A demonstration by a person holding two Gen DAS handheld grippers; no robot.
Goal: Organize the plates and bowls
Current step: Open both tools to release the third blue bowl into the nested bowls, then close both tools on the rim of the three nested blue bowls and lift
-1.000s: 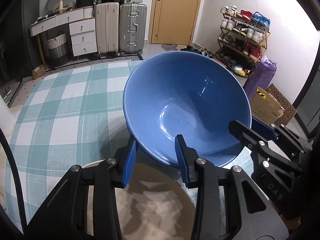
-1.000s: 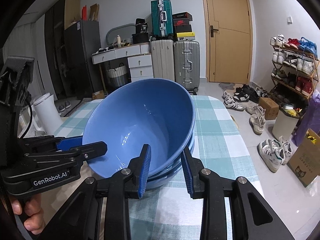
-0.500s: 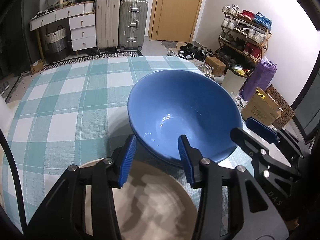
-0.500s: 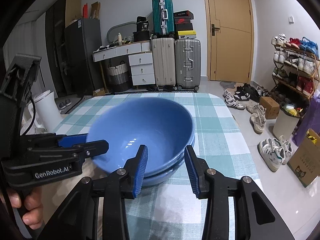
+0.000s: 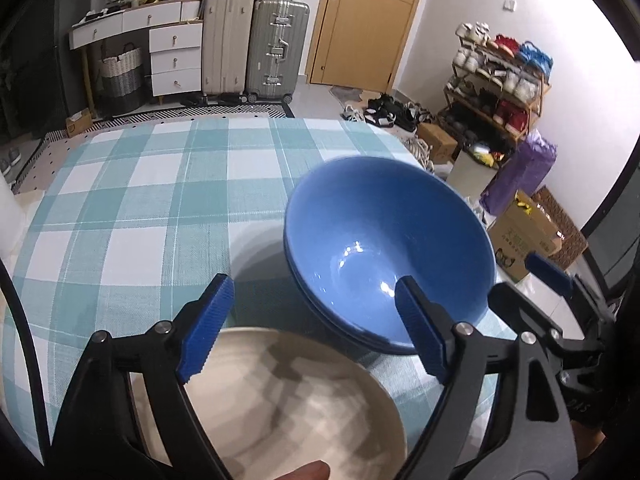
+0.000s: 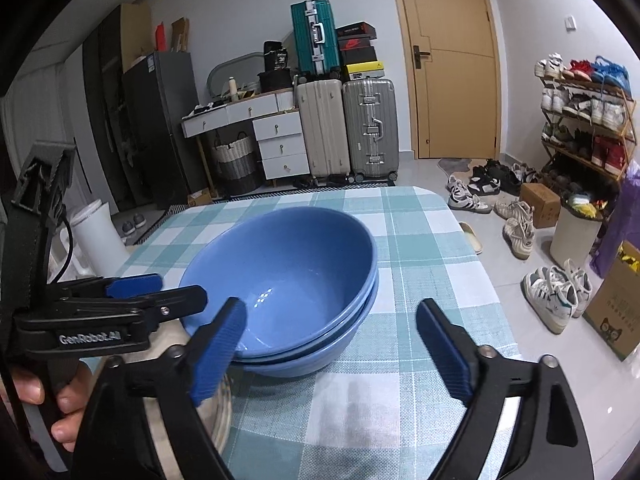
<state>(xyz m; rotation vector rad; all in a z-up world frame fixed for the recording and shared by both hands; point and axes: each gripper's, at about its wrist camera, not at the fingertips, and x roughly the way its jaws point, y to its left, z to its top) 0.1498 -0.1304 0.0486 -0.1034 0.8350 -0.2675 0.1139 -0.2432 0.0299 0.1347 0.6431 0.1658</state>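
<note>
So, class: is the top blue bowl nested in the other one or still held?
Nested. The top bowl sits inside the lower bowl, rims stacked, on the table. Both grippers, left and right, are open and clear of it.

Checked table (image 5: 120,208): bowls (image 5: 384,248), plate (image 5: 288,404).

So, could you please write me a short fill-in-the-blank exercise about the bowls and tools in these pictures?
1. The upper blue bowl sits nested inside a second bowl of the colour ____.
2. Both the left tool and the right tool have their jaws ____.
3. The tablecloth has a ____ pattern in teal and white.
4. Nearest the left tool lies a ____-coloured plate.

Missing words: blue; open; checked; beige
</note>
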